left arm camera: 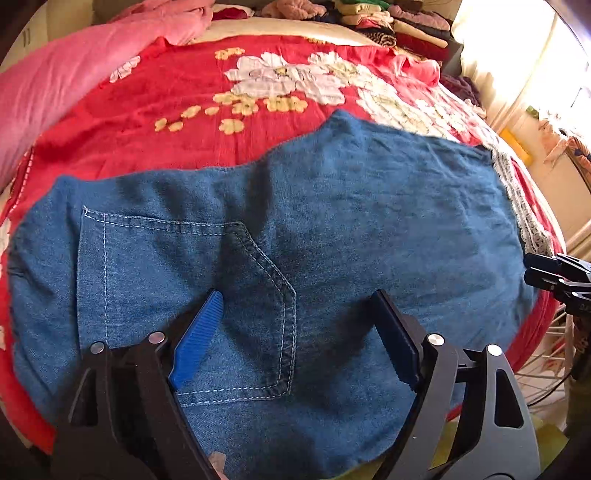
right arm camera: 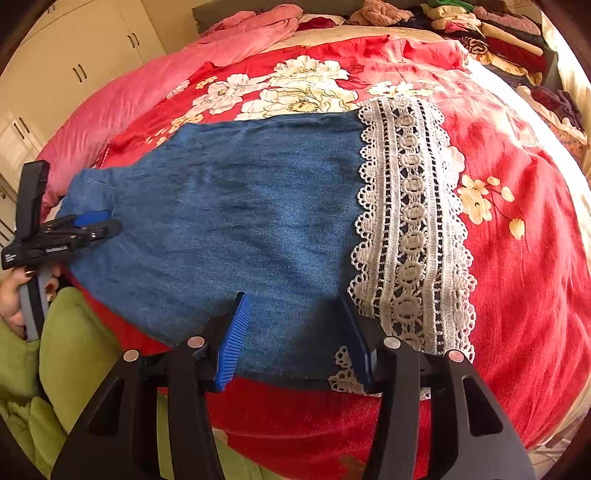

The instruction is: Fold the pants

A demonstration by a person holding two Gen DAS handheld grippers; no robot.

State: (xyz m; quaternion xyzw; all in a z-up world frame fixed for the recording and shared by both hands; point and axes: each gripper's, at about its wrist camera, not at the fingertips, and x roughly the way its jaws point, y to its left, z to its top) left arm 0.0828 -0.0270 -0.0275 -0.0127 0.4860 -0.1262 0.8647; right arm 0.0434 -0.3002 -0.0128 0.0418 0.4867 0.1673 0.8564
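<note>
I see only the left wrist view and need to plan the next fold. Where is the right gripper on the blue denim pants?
Observer: The right gripper hangs over the blue denim pants' near edge, just beside the white crochet lace hem band.
Operator: Gripping cloth?
Observer: No. Its jaws stand apart, with the denim lying flat between them.
Operator: Does the lace cross the whole hem?
Observer: Yes, a broad band runs from the far edge to the near edge.

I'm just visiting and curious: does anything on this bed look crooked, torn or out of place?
Nothing looks damaged or spilled. The denim pants lie fairly flat on the red floral bedspread, lace hem intact. Only mild oddities: soft creases across the denim, and a jumbled pile of clothes at the bed's far end.
</note>
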